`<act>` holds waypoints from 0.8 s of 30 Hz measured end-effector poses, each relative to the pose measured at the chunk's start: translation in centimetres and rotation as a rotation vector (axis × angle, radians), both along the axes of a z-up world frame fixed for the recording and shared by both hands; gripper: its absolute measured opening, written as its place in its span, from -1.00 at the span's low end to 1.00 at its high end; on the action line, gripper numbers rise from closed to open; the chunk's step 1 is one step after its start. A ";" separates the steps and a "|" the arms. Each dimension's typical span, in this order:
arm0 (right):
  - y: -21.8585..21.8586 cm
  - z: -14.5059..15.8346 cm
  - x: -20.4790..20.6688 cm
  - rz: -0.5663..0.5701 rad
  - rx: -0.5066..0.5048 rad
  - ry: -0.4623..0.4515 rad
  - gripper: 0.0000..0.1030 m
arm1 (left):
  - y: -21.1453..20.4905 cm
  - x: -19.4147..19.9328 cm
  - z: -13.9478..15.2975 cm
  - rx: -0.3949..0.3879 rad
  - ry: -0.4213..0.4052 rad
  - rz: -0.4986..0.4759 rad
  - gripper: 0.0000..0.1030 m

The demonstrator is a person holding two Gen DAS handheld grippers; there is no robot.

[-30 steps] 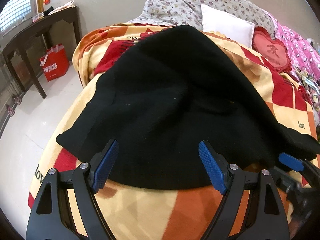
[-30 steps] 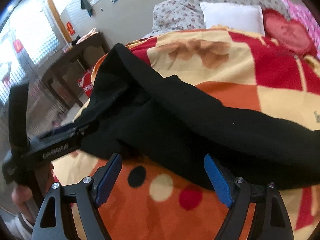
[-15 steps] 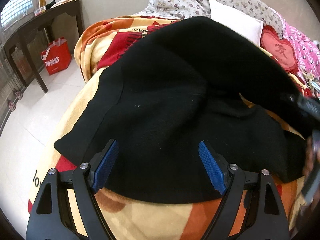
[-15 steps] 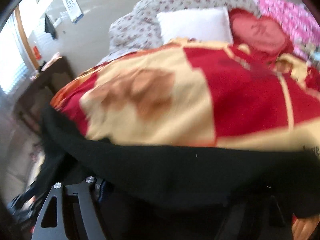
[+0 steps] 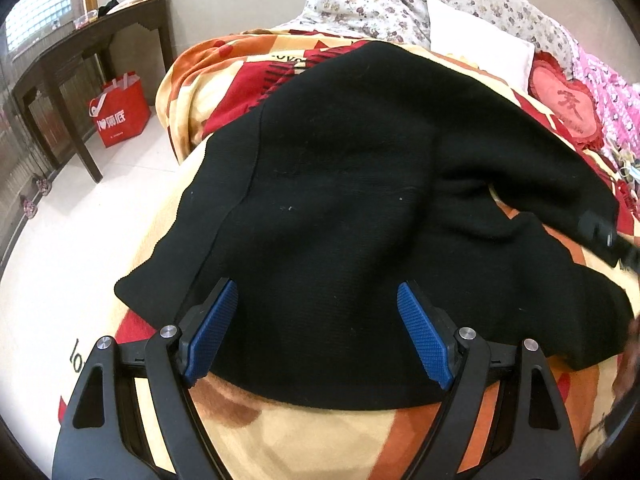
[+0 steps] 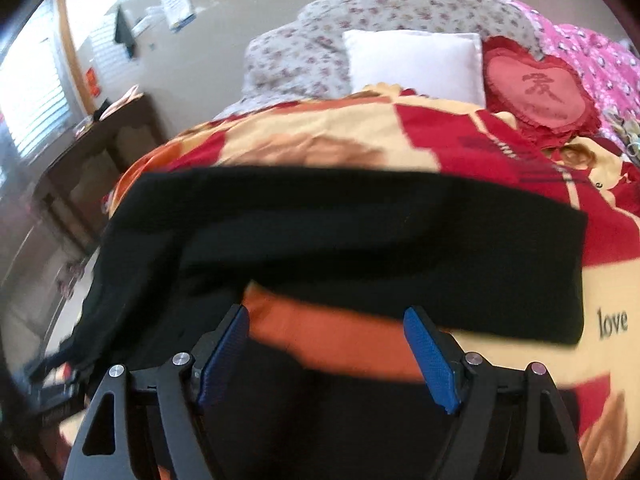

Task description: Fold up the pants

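Black pants point(image 5: 352, 200) lie spread over a red, orange and cream blanket point(image 5: 320, 436) on a bed. My left gripper point(image 5: 316, 336) is open over the near hem, its blue pads point(image 5: 212, 332) either side of the cloth, holding nothing. In the right wrist view, the pants point(image 6: 360, 220) lie as a wide band across the blanket point(image 6: 460, 148), with more black cloth under the gripper. My right gripper point(image 6: 328, 356) is open and empty above them. It shows blurred at the right edge of the left wrist view point(image 5: 608, 240).
A white pillow point(image 6: 412, 64), a red heart cushion point(image 6: 536, 88), floral bedding point(image 5: 400, 4) and pink bedding point(image 6: 600, 56) lie at the head of the bed. A dark wooden table point(image 5: 80, 60) and a red bag point(image 5: 120, 108) stand on the white floor to the left.
The right gripper has swung up and across the pants, from beside the left gripper to the far side, carrying a fold of cloth over, and now stands open. The left gripper has barely moved.
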State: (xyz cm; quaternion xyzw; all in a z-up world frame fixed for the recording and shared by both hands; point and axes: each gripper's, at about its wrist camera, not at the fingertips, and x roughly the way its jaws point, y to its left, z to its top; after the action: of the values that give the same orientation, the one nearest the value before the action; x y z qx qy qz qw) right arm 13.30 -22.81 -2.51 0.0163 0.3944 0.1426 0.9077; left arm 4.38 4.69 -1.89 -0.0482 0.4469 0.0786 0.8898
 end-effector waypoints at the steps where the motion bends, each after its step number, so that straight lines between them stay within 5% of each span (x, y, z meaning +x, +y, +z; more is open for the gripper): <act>1: 0.3 -0.2 -0.7 0.010 -0.004 0.003 0.52 | -0.1 -0.1 0.1 0.000 -0.001 -0.002 0.61; 24: -2.2 -1.3 -7.0 -0.029 0.028 0.056 0.52 | 0.9 -2.9 1.1 -0.036 -0.008 -0.001 0.61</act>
State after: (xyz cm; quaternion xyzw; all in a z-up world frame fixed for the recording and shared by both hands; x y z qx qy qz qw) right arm 6.26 -24.98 -3.82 0.0388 0.4172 0.1346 0.8979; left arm 1.50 5.56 -0.81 -0.0644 0.4448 0.0701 0.8905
